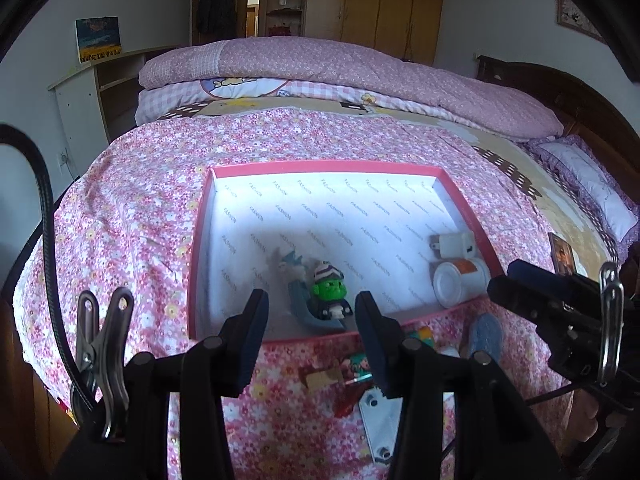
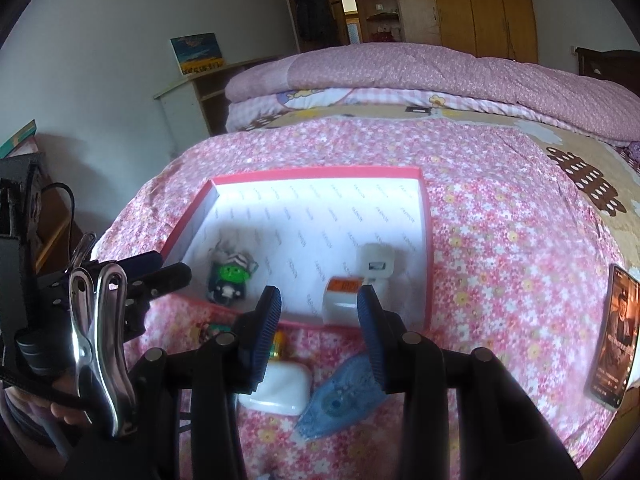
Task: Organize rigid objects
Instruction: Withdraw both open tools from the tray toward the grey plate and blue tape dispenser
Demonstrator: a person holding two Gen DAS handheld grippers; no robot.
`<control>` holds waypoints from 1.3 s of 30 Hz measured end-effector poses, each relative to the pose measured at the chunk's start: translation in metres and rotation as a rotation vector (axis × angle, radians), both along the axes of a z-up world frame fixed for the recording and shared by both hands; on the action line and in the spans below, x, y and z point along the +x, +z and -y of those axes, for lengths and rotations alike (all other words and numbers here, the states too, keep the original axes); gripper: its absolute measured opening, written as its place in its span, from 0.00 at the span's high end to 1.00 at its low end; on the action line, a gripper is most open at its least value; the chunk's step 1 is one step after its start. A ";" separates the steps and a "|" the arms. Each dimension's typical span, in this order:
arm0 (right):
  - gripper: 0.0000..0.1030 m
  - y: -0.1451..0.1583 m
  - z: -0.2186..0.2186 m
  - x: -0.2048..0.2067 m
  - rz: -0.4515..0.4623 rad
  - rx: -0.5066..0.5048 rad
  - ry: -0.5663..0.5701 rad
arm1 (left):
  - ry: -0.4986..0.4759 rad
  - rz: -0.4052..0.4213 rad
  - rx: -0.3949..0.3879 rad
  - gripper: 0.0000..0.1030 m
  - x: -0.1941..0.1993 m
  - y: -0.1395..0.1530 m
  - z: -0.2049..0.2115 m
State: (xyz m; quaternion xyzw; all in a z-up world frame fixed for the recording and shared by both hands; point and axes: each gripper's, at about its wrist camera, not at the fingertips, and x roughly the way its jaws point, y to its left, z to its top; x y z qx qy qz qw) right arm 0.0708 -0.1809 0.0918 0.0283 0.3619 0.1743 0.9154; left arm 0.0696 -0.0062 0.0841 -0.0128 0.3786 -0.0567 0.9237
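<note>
A pink-rimmed box (image 1: 332, 167) (image 2: 425, 216) with white lining lies on the flowered bedspread. In it are a green-faced figurine (image 1: 329, 290) (image 2: 230, 276), a white charger plug (image 1: 454, 244) (image 2: 376, 266) and a white bottle with an orange label (image 1: 458, 282) (image 2: 344, 300). My left gripper (image 1: 310, 322) is open and empty, just before the box's near wall. My right gripper (image 2: 320, 320) is open and empty, above a white case (image 2: 280, 390) and a blue correction-tape dispenser (image 2: 340, 400) that lie in front of the box.
More small items lie before the box: a yellow-green battery (image 2: 280, 350), a red wrapped item (image 1: 348, 364), a white bracket (image 1: 378, 424). A phone (image 2: 614, 336) lies at the right. Folded quilts (image 1: 340, 68) are at the far side of the bed.
</note>
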 end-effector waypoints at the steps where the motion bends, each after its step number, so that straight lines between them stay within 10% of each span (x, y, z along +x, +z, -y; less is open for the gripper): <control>1: 0.60 -0.001 0.000 -0.002 -0.004 0.000 0.000 | -0.002 0.000 0.001 0.54 -0.002 0.000 0.001; 39: 0.60 -0.050 0.002 -0.093 -0.183 -0.091 0.140 | -0.066 -0.094 -0.046 0.54 -0.055 -0.027 0.007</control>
